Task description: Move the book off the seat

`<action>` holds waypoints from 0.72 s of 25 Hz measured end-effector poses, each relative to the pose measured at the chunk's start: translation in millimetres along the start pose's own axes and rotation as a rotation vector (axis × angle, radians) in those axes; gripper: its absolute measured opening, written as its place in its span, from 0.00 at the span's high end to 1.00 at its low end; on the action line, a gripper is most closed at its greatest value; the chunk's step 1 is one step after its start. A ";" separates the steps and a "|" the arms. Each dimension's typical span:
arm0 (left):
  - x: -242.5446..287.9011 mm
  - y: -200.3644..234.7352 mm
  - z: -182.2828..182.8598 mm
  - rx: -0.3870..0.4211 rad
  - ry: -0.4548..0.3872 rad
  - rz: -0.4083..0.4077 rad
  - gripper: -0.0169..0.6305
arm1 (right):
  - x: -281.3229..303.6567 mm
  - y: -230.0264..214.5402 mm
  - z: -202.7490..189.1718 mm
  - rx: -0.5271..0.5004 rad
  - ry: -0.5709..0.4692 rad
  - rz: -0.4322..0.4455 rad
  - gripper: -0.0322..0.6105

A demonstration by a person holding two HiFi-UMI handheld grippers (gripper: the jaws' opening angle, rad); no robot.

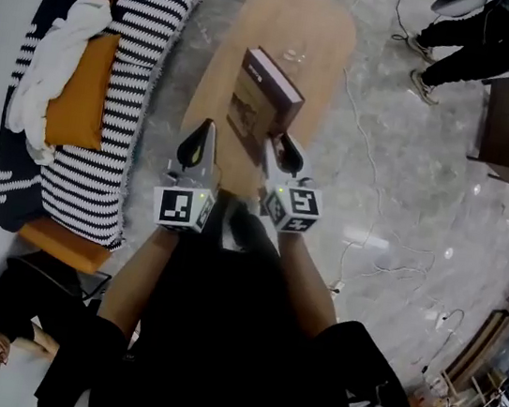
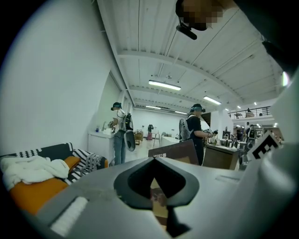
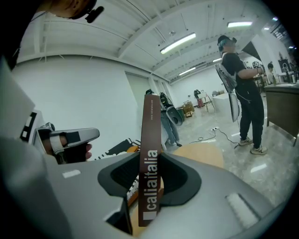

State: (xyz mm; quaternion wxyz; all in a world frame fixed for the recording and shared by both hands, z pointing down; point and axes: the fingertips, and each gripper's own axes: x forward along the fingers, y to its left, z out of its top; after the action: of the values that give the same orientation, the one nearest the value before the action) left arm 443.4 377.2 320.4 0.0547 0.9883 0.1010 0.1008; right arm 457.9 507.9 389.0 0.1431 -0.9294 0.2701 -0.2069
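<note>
1. Two grippers hang over the near end of the table point(image 1: 300, 25). The sofa point(image 1: 64, 243) lies left of the table under a striped blanket point(image 1: 105, 128), with no book on it, so the seat looks cleared already.
2. Above the table's near-left edge, the left gripper point(image 1: 199, 142) has its fingers together, meeting at a point with nothing between them. It seems to be kept close as spare support, not as a grip.
3. Over the table's middle, the book point(image 1: 268, 103) stands upright and a little tilted. I cannot tell whether its lower edge touches the table.
4. Above the table's near-right part, the right gripper point(image 1: 286, 150) has its fingers clamped across the book's thickness. Pinching it by the spine edge probably explains why it rides upright and not flat.
5. Only the head view shows the table waiting below the book. The left gripper view shows just the book's point(image 2: 175, 150) top edge past the closed fingers. The right gripper view alone shows the spine point(image 3: 150, 177) pinched between the fingers, and a bystander point(image 3: 240, 84) standing right of the table.
</note>
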 end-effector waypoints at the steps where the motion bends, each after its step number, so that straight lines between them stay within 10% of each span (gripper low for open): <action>1: 0.7 1.2 -2.4 0.001 0.009 -0.009 0.96 | 1.1 1.1 -4.8 0.008 0.007 -0.006 0.73; 18: 133.9 52.9 -94.6 -0.063 0.177 -0.063 0.96 | 124.2 -75.2 -78.6 0.137 0.156 -0.111 0.73</action>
State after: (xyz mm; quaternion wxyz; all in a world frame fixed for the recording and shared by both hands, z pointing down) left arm 561.9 362.2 444.6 0.0799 0.9696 0.1331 0.1889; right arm 550.3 487.2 524.1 0.1729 -0.9120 0.2139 -0.3042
